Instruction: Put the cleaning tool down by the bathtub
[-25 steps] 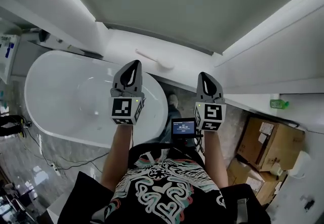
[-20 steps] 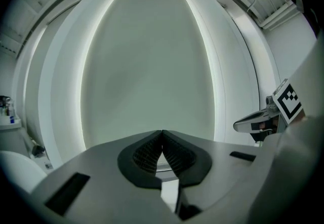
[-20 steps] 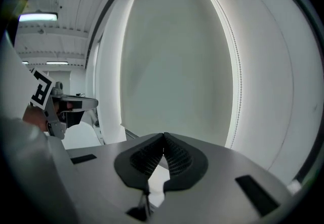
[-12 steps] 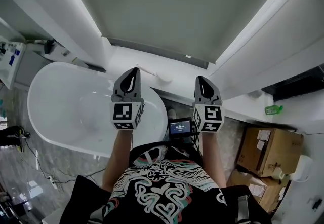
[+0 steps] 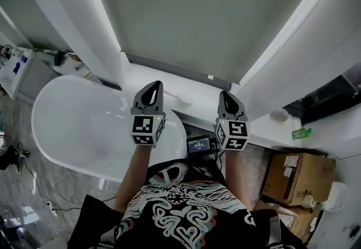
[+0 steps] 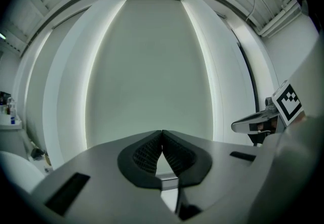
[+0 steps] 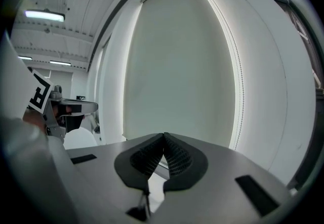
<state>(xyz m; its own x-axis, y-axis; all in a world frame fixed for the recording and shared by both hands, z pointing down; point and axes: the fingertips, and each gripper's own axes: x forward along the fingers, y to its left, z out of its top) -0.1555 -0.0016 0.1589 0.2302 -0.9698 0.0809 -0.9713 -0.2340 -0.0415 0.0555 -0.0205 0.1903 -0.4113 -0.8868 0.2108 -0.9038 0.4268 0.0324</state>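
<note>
Spotting the tool [image 5: 181, 97] lying crosswise on the ledge [image 5: 133, 80] behind the tub [image 5: 67, 124], between both claws, handle end nearer the left claw [image 5: 154, 87]. Keeping left claw and right claw [image 5: 227, 98] pressed together, pinching nothing. Since a second ago, lifting both higher, now pointing at the blind [image 5: 186, 11] above the tool.

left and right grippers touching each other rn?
Apart. The head view shows the left gripper and right gripper side by side with a clear gap between them.
</note>
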